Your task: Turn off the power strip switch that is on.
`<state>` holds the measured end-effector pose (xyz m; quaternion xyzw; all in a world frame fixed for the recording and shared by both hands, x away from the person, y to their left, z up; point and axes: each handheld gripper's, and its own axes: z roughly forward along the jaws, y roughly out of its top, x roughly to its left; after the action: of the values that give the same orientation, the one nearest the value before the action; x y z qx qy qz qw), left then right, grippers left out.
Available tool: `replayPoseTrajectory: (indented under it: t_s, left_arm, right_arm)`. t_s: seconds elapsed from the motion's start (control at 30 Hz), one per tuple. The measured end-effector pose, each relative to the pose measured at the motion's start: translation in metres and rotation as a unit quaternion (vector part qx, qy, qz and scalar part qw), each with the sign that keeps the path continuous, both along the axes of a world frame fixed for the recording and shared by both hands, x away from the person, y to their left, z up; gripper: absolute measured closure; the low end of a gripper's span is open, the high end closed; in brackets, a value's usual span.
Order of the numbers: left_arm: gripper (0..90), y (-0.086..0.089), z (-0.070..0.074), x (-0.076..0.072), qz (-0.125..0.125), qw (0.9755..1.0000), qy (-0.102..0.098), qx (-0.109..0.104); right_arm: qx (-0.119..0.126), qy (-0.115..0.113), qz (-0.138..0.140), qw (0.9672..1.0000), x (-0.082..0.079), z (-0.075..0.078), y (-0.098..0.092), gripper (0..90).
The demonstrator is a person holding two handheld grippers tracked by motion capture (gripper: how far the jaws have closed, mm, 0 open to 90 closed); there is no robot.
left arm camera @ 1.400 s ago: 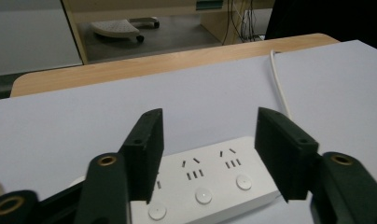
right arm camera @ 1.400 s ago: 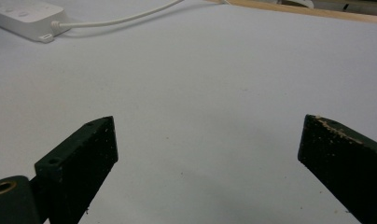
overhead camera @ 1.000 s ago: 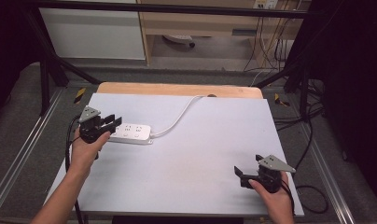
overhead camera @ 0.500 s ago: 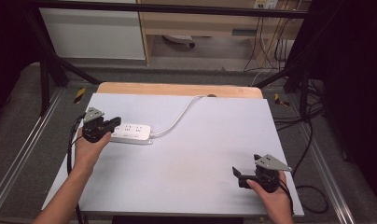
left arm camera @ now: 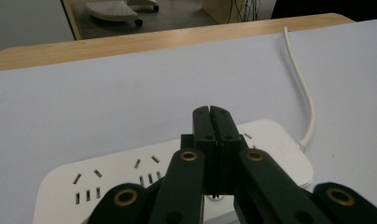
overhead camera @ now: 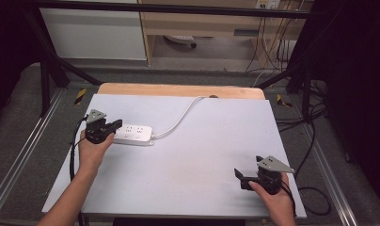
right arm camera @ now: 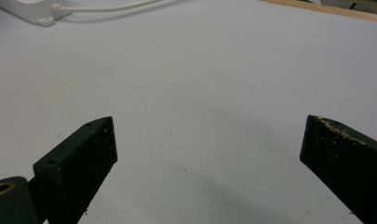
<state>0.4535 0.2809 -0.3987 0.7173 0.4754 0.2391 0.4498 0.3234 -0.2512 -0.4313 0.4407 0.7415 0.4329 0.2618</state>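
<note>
High view: the left gripper has edged over the power strip. Left gripper view: jaws pressed together above the strip's sockets, likely readying a press. Right gripper view: the right gripper gapes wide, strip far ahead.

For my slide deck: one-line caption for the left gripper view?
Left gripper, jaws shut, poised over a white power strip on the table.

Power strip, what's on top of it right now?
The left tool, jaws shut, is over the power strip. Whether it touches can't be told. It hides part of the sockets. The cord leaves its end.
</note>
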Motion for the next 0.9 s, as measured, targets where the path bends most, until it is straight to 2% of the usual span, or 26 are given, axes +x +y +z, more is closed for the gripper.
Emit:
replayPoseTrajectory:
  t_s: [0.17, 0.73, 0.77, 0.9]
  left_arm:
    - [90.0, -0.001, -0.005, 0.002, 0.002, 1.0000, 0.008, -0.001]
    - [90.0, -0.006, -0.014, 0.005, -0.013, 0.9996, 0.020, 0.017]
    - [90.0, -0.007, -0.016, 0.006, -0.016, 0.9993, 0.021, 0.025]
    - [90.0, -0.005, -0.018, 0.006, -0.014, 0.9993, 0.023, 0.024]
  right_arm:
    - [0.001, 0.000, -0.001, 1.0000, 0.000, 0.000, 0.000, 3.9]
    - [0.003, 0.005, -0.003, 1.0000, 0.001, -0.001, -0.001, 3.7]
    - [0.003, 0.005, -0.003, 1.0000, 0.001, -0.001, 0.000, 3.7]
    - [0.003, 0.006, -0.003, 1.0000, 0.000, -0.001, -0.001, 3.7]
